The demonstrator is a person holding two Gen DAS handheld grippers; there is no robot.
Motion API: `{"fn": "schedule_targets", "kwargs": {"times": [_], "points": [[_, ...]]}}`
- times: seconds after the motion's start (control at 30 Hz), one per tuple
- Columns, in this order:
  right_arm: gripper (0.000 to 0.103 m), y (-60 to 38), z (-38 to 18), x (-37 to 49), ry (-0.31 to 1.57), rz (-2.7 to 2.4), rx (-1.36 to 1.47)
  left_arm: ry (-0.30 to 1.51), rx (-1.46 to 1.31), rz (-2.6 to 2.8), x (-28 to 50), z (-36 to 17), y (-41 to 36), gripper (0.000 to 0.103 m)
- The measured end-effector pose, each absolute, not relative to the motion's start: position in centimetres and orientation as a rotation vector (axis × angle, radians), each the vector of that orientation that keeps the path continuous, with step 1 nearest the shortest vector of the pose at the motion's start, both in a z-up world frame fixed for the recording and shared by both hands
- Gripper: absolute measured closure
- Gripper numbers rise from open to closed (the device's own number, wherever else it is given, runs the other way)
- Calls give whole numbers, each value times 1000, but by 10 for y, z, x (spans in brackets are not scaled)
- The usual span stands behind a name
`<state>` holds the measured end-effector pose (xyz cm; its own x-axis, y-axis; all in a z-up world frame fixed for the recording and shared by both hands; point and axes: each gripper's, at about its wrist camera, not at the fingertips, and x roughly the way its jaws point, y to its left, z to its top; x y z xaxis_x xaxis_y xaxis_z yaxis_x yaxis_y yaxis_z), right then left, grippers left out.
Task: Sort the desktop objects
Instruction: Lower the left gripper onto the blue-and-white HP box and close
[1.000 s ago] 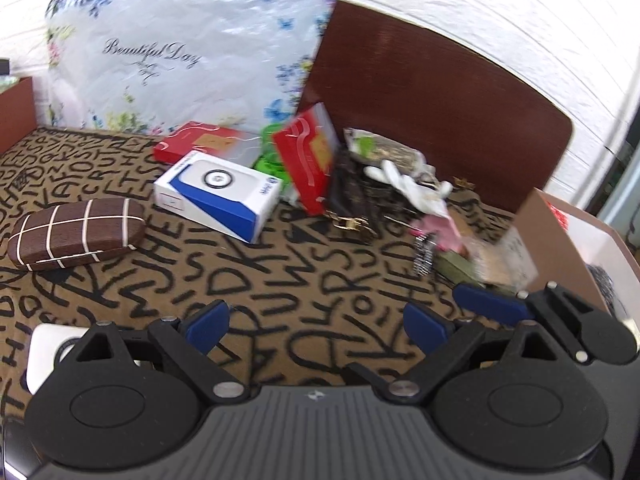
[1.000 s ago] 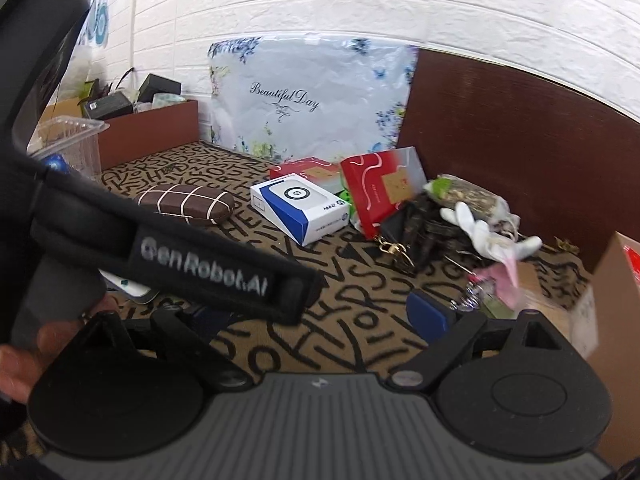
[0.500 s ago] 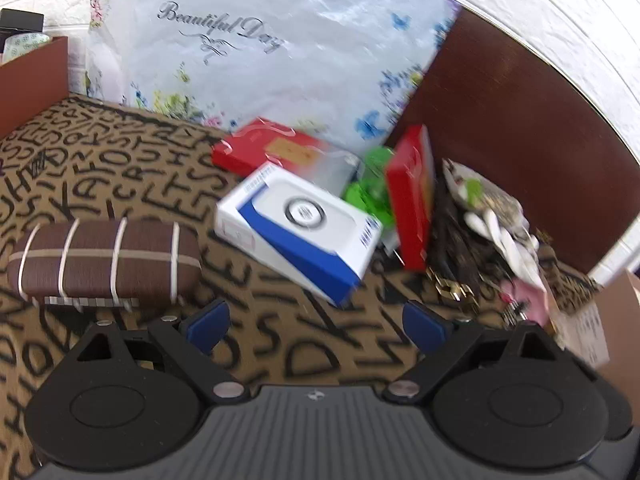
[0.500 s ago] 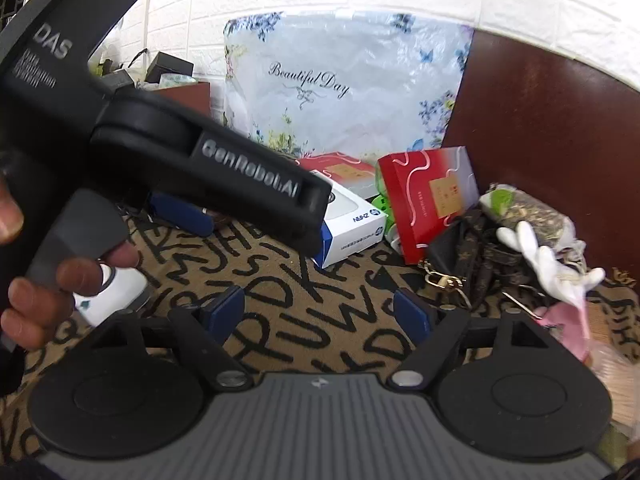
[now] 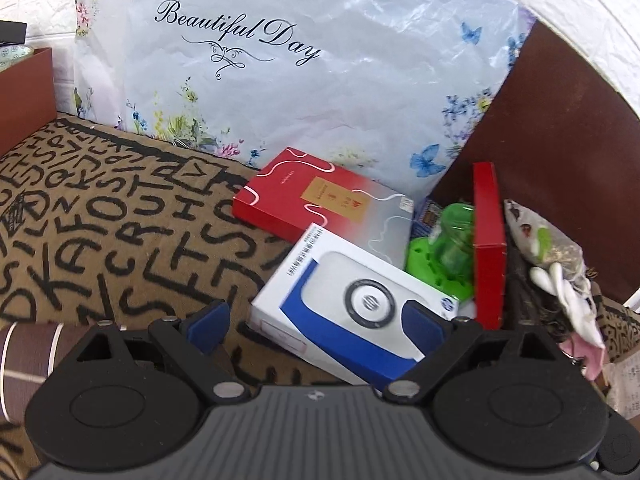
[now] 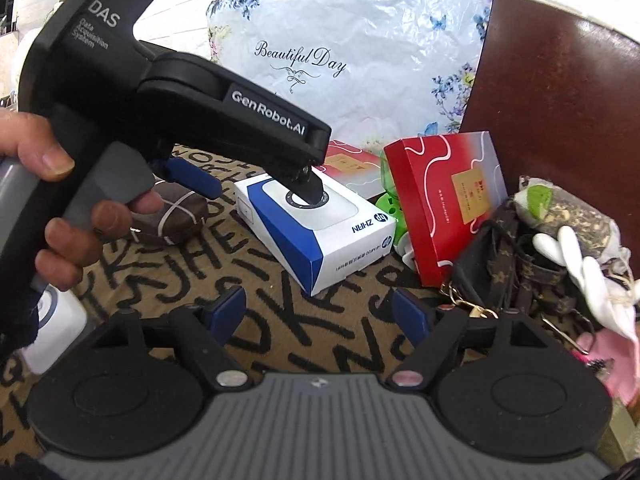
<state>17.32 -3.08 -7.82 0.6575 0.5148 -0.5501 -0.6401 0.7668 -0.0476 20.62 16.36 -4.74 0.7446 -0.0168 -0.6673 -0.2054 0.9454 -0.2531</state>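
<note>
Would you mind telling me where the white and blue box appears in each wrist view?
Left wrist: white and blue box sits low centre-right, between the open left gripper fingers.
Right wrist: box sits centre, under the left gripper.
Shared landmark: the floral bag behind it.

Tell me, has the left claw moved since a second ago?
Yes. The left claw has advanced toward the blue-and-white box, now between its open fingers; the floral bag looms nearer.

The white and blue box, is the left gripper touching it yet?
Cannot tell. In the right wrist view the left gripper overlaps the white and blue box, hiding any gap.
</note>
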Motion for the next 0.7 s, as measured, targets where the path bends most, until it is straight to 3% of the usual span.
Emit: {"fn": "schedule_targets", "kwargs": {"times": [0.17,0.33,0.47,0.7], "points": [[30,-25,-86,187,571,664,-222,740,-343,93,217,-56,170,9],[34,-19,-89,194,578,672,-222,735,-354,57,221,-56,167,18],[46,-16,-90,198,591,687,-215,734,-341,44,218,-55,165,24],[56,-23,-87,189,612,683,-231,748,-333,43,204,-52,154,29]]}}
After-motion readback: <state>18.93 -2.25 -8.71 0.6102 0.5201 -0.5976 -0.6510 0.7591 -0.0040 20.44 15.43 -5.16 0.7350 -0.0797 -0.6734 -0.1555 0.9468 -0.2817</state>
